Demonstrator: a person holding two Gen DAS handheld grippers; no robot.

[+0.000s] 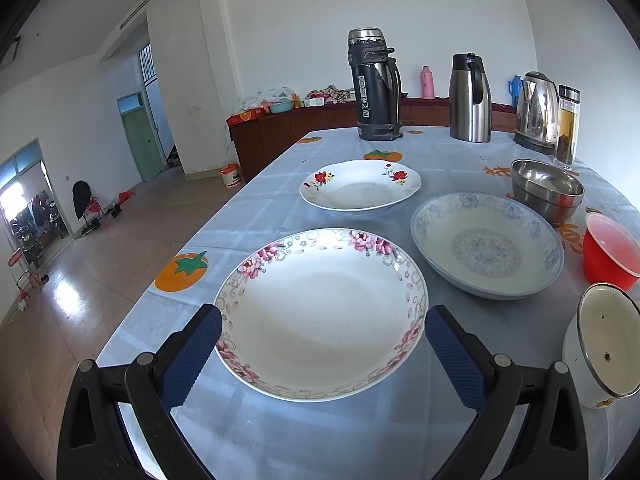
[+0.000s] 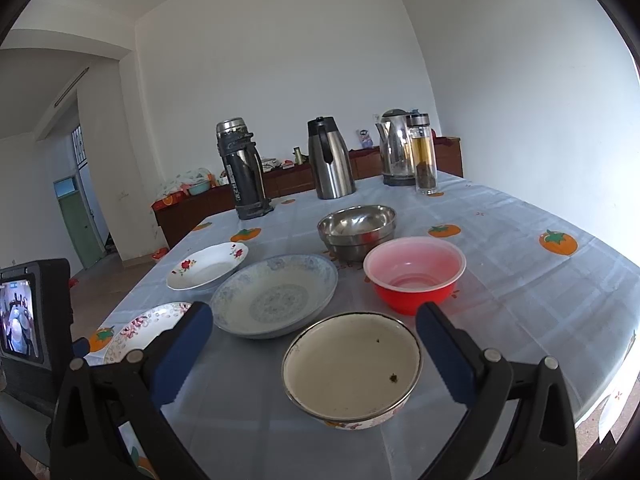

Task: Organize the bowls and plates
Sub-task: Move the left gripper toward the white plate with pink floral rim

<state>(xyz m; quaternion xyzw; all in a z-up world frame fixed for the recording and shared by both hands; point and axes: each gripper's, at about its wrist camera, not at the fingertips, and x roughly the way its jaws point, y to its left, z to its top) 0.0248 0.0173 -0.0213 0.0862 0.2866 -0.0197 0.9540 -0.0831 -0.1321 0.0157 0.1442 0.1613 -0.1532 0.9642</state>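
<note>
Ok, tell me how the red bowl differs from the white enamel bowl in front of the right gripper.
The red bowl looks like translucent plastic with a plain pale rim; the white enamel bowl is opaque with a dark metal-edged rim. The red bowl's outside is plain, while the enamel bowl's carries a small printed pattern. The red bowl's inside looks clean; the enamel bowl's shows dark specks. The enamel bowl sits nearer the right gripper, the red one beyond it. Both stand upright and empty on the tablecloth.

Pink-flower plate (image 2: 148,330) part hidden behind right gripper (image 2: 314,326).

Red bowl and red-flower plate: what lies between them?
The blue-patterned plate sits between the red bowl and red-flower plate, clearest in the right wrist view.
</note>
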